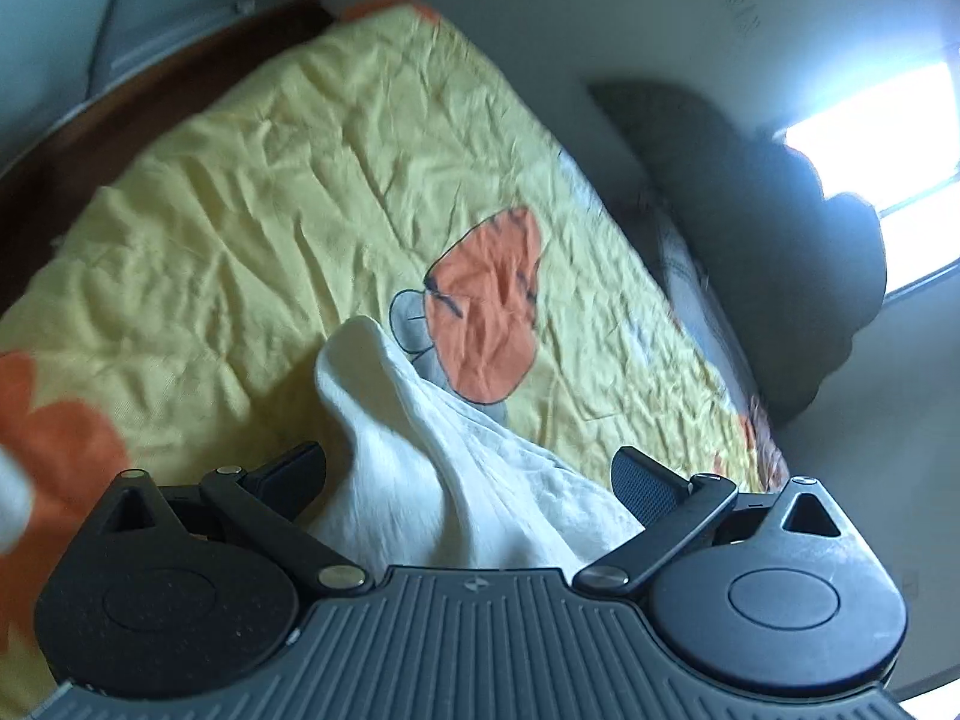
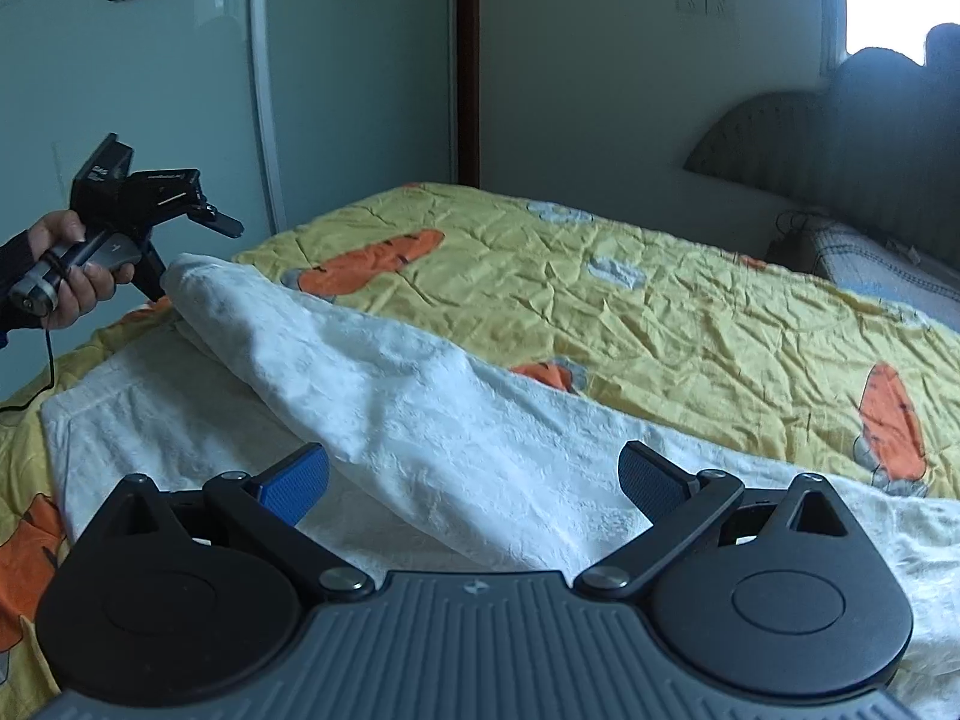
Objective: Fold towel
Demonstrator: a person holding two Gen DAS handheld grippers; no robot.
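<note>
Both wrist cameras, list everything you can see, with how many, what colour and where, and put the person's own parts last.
Towel: one, white, on the near side of the bed, one long edge raised in a ridge.
Bedspread: one, yellow with orange and grey prints, covering the bed.
Headboard: one, dark grey, at the bed's far right.
Wall sockets: two, white, high on the far wall.
Glass panel: one, pale green with flower prints, left of the bed.
Left gripper: one, black, open, towel fold between its fingers.
Right gripper: one, black with blue pads, open over the towel.
Hand: one, holding the left gripper's handle.
</note>
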